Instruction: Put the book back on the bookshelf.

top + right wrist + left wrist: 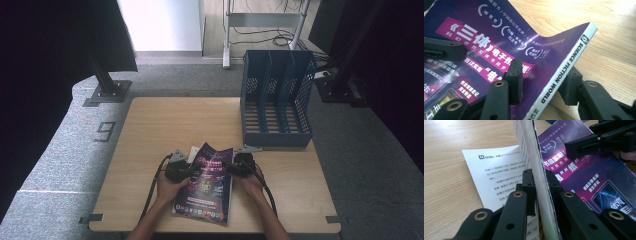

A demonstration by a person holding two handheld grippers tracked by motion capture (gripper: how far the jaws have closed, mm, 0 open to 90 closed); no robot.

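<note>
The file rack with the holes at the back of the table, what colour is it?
Blue; the perforated plastic file rack shows best in the high view.

Right gripper (541,80) jaws straddle purple magazine (499,45) spine edge; other gripper's jaw (444,51) over cover; wooden table (604,45) beneath.

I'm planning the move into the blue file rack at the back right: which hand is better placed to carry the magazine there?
Probably the right. The right claw straddles the magazine's spine on the side nearer the file rack. The left claw clamps the open page edge, farther away.
</note>
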